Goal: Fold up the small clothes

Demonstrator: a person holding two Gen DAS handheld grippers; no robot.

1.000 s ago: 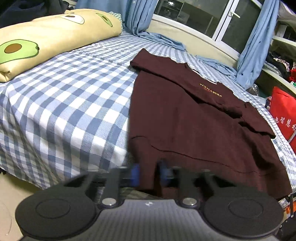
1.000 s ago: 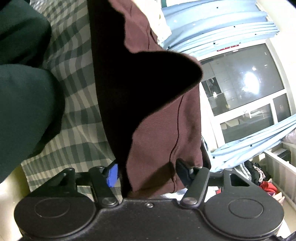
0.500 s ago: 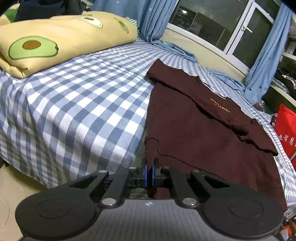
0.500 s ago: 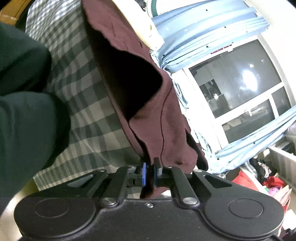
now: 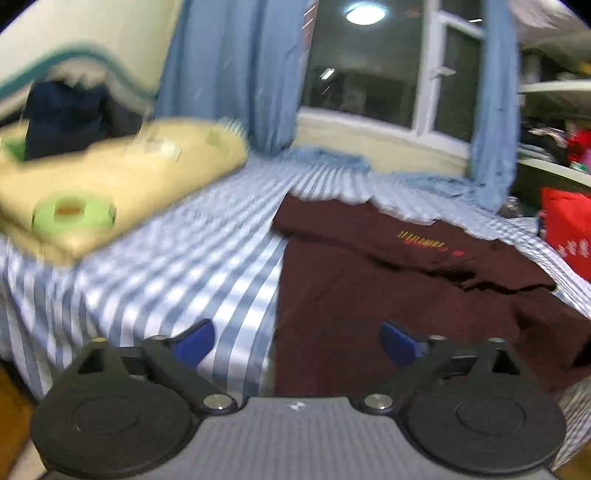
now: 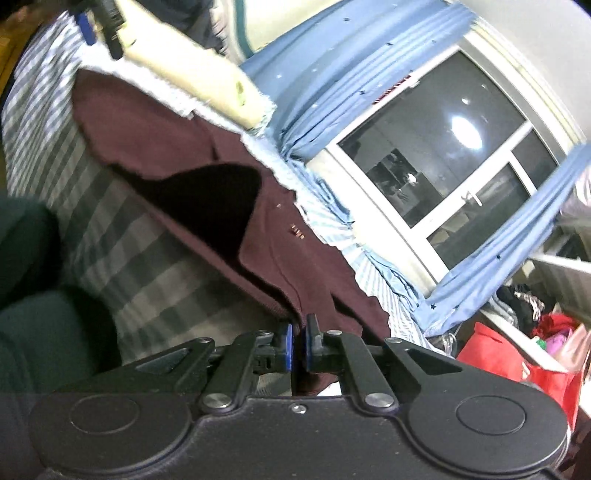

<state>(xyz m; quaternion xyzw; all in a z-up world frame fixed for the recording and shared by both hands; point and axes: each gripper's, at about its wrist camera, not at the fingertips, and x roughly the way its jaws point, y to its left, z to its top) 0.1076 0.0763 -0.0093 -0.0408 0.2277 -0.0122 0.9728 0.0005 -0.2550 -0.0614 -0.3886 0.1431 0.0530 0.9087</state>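
A maroon T-shirt (image 5: 388, 280) with small orange chest print lies on the blue-and-white checked bed sheet (image 5: 177, 266). My left gripper (image 5: 297, 338) is open and empty, its blue pads spread above the shirt's near left edge. My right gripper (image 6: 297, 347) is shut on the shirt's hem (image 6: 310, 295) and holds that corner lifted off the sheet (image 6: 122, 251), so the fabric sags in a dark fold. The left gripper also shows at the top left of the right wrist view (image 6: 98, 26).
A yellow avocado-print pillow (image 5: 110, 184) lies at the bed's left. Blue curtains (image 5: 236, 66) and a dark window (image 5: 369, 62) stand behind. A red bag (image 5: 569, 229) sits at the right. A dark green clothed leg (image 6: 33, 302) is beside the bed edge.
My left gripper was shut on the shirt's near edge and has opened, let it go and lifted. My right gripper stays shut on the hem and has drawn it back.
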